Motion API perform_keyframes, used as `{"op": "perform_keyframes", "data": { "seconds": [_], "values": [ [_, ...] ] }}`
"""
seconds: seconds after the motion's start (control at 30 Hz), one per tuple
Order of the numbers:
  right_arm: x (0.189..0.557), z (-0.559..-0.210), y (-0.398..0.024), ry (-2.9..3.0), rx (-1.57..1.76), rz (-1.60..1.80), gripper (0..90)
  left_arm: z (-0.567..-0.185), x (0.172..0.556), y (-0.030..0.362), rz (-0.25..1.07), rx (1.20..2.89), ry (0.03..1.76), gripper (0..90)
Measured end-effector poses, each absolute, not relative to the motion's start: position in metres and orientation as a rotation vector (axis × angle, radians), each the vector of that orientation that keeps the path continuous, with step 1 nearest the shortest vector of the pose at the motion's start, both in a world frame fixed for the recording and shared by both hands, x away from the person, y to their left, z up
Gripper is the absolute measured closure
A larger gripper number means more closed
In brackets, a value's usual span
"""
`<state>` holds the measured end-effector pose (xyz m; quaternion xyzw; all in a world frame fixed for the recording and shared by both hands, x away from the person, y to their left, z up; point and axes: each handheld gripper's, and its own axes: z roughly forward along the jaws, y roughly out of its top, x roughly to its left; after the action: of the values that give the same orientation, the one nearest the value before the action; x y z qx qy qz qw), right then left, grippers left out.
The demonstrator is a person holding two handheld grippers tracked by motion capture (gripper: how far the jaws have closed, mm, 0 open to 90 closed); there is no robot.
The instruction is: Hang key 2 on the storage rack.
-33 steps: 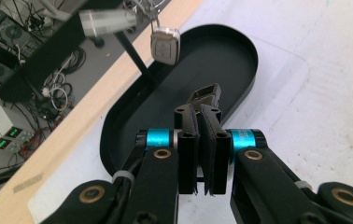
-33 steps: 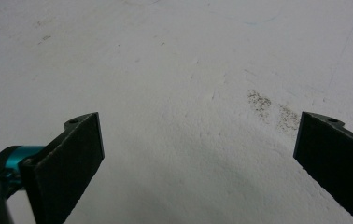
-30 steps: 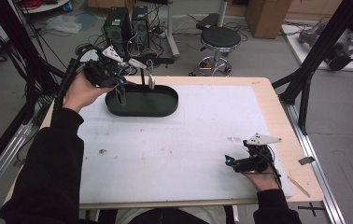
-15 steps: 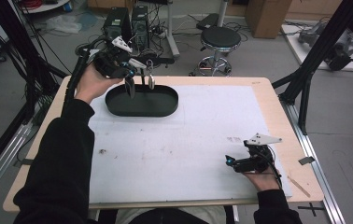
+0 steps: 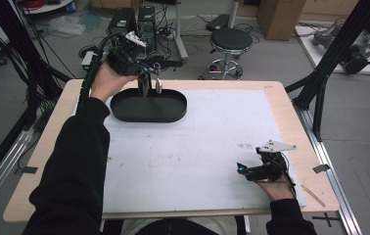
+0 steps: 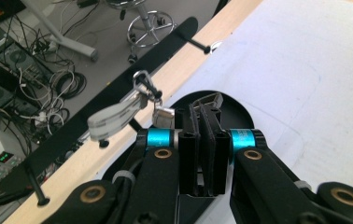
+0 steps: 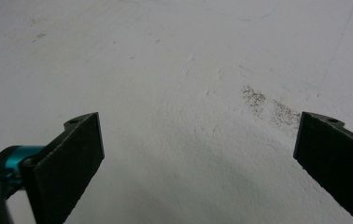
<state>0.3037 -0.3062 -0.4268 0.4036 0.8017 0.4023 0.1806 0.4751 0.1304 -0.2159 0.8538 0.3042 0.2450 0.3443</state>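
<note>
My left gripper (image 5: 147, 74) hangs above the far rim of a black oval tray (image 5: 173, 115) at the table's back left. Its jaws are shut on a small keyring bundle (image 5: 158, 86) that dangles over the tray. In the left gripper view the closed gripper (image 6: 203, 110) pinches a metal piece (image 6: 211, 99), and a grey strap (image 6: 114, 117) with a silver clip (image 6: 143, 82) swings off to the left; the tray (image 6: 242, 114) lies below. My right gripper (image 5: 242, 169) rests on the white mat at the front right, open (image 7: 198, 140), nothing between its fingers.
A white mat (image 5: 212, 142) covers most of the wooden table (image 5: 290, 105). Black frame struts (image 5: 320, 88) rise at the right edge. Behind the table stand a stool (image 5: 229, 41) and computer gear with cables (image 5: 139, 19). A smudge (image 7: 268, 105) marks the mat.
My left gripper has risen and drifted slightly right and back over the tray's far rim, carrying the dangling keyring bundle. The right gripper has not moved.
</note>
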Motion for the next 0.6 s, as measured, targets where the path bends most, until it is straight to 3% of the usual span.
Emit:
{"op": "perform_keyframes", "data": {
  "seconds": [0.6],
  "values": [
    [0.303,-0.427,-0.309,2.256,1.141,1.134,0.8,-0.214,0.501,0.093,0.653,2.169,0.801,86.2]
  ]
}}
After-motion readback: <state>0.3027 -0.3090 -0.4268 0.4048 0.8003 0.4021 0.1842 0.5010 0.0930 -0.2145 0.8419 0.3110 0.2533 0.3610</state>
